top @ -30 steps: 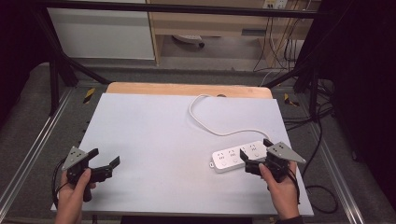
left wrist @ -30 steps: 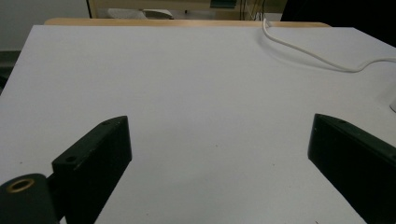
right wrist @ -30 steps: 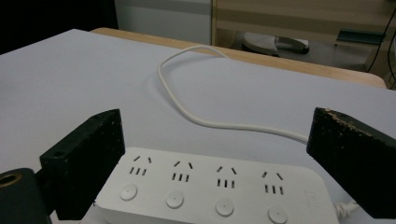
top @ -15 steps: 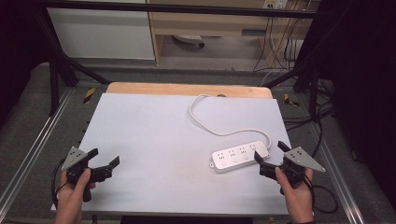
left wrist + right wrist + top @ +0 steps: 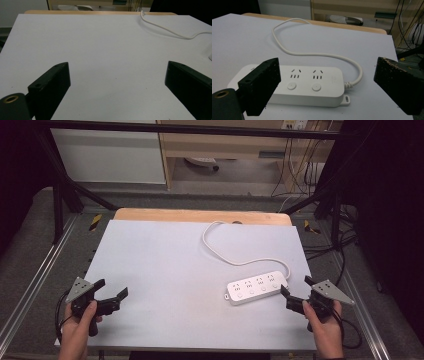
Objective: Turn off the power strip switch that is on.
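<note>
You are seated at a table (image 5: 165, 250) covered by a pale grey sheet, a gripper in each hand; the one thing on it is a white power strip (image 5: 256, 287), lying flat toward your right and near your edge, sockets and round buttons facing up; its white cord (image 5: 227, 252) leaves the strip's right end, loops back and snakes away to the far edge of the table.

Your right gripper (image 5: 296, 294) sits just beside the cord end of the strip, close but not touching it; its jaws are spread wide, and in the right gripper view the strip (image 5: 312, 83) lies between and beyond them, with nothing held.

Your left gripper (image 5: 111, 293) hovers low at the near left corner, well apart from the strip; its jaws are likewise spread with nothing between them; in the left gripper view bare sheet lies ahead, and the cord (image 5: 162, 26) crosses the far right.

You appear to be at the approach step, lining up on the strip; the next move likely calls for easing the right gripper forward so the jaws straddle the strip's end, then pressing them together on its body rather than on the cord.
</note>
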A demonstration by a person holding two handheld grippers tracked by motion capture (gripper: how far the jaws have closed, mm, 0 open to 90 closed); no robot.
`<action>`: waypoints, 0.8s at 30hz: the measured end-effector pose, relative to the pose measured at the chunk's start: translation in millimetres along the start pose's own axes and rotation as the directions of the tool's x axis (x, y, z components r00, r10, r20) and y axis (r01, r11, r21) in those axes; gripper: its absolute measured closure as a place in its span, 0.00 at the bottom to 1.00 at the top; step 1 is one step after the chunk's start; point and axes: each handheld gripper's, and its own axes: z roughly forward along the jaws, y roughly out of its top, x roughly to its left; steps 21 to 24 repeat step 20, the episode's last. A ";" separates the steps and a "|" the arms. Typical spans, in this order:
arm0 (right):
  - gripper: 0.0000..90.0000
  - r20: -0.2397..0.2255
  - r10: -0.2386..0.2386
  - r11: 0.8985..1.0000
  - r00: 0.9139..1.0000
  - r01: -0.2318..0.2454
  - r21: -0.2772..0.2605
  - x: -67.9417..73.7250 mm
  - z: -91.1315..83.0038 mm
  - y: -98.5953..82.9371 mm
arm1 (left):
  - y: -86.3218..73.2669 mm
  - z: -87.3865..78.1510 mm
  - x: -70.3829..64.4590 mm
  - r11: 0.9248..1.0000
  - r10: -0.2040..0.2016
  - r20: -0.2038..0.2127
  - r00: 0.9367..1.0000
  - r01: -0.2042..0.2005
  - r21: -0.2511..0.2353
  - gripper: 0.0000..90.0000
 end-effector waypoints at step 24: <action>0.08 0.001 0.032 0.976 0.999 -0.032 0.215 -12.9 21.1 -34.3 | 0.6 -0.3 -0.5 1.000 -0.002 0.002 1.000 0.002 -0.006 0.07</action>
